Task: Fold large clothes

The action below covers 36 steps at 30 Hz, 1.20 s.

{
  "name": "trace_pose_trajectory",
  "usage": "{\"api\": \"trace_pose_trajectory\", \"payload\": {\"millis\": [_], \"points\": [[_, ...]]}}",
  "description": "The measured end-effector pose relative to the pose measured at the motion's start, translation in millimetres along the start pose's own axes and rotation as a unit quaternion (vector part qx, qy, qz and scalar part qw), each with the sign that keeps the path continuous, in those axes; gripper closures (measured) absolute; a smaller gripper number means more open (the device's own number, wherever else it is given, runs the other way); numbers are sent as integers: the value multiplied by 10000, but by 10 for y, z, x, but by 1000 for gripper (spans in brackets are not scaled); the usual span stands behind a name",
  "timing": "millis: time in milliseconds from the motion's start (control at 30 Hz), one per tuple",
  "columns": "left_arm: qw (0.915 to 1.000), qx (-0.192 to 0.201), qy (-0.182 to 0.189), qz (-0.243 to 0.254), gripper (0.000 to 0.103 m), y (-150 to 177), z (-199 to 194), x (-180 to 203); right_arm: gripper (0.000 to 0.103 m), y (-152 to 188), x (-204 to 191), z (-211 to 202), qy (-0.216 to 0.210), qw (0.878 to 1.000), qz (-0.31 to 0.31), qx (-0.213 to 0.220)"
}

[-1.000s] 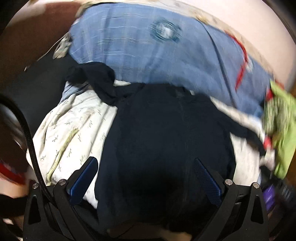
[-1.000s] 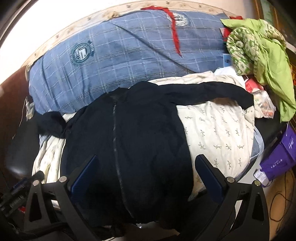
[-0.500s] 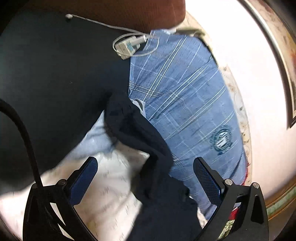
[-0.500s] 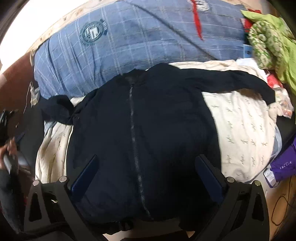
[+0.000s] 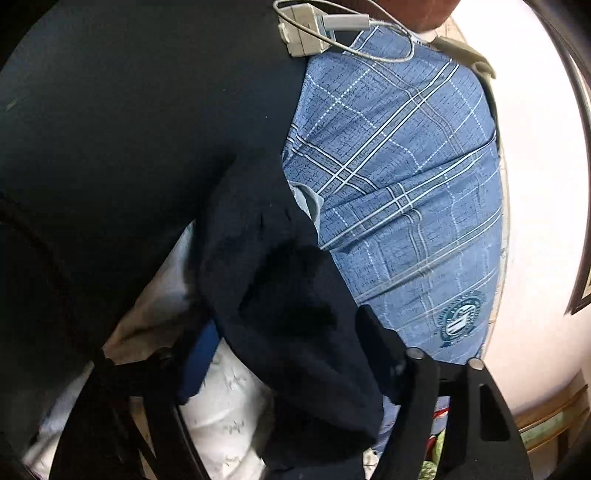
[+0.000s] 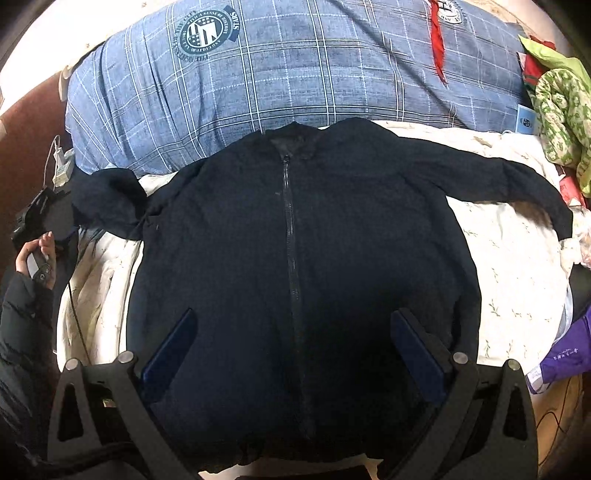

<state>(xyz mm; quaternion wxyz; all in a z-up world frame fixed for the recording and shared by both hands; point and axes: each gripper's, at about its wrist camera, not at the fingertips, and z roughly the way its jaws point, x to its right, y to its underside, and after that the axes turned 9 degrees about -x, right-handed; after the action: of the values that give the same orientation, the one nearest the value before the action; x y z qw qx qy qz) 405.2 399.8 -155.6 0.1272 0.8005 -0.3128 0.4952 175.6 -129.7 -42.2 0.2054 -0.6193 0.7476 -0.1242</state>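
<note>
A dark navy zip jacket (image 6: 295,258) lies flat, front up, on a white leaf-print sheet (image 6: 517,258). Its right sleeve (image 6: 517,184) stretches out sideways. Its left sleeve (image 6: 107,199) is bunched at the bed's left edge. In the left wrist view that sleeve (image 5: 295,314) runs between the fingers of my left gripper (image 5: 286,343), whose jaws are closing around it; I see no firm pinch. My right gripper (image 6: 295,343) hovers open over the jacket's lower front, one finger on each side of the zip. A hand (image 6: 37,254) holds the left gripper at the far left.
A blue plaid quilt (image 6: 295,74) is heaped behind the jacket. A white charger with its cable (image 5: 306,33) lies on a dark surface (image 5: 129,110) left of the sleeve. Green clothes (image 6: 561,103) and a purple bag (image 6: 565,354) are at the right edge.
The left gripper swung from over the jacket's body to its bunched left sleeve, rolled and came in close, and its jaws narrowed. The right gripper moved in nearer over the jacket front.
</note>
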Motion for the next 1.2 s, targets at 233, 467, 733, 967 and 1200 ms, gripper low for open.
{"api": "trace_pose_trajectory", "payload": {"millis": [233,467,733,967,1200], "points": [[9986,-353,-384,109,77,-253,304,32,0,-172,-210,157,-212,9997,-158,-10],[9973,15,-616,397,101,-248,212,92,0,-229,-456,134,-376,9983,-430,116],[9759,449,389,2098,101,401,-195,846,0,-315,-366,66,-408,9981,-366,291],[9386,-230,1061,3273,101,1466,228,1827,0,-644,36,-298,-511,9943,42,936],[8427,-1454,815,5119,97,3514,1374,2452,0,-571,938,-765,106,9824,965,1596]]}}
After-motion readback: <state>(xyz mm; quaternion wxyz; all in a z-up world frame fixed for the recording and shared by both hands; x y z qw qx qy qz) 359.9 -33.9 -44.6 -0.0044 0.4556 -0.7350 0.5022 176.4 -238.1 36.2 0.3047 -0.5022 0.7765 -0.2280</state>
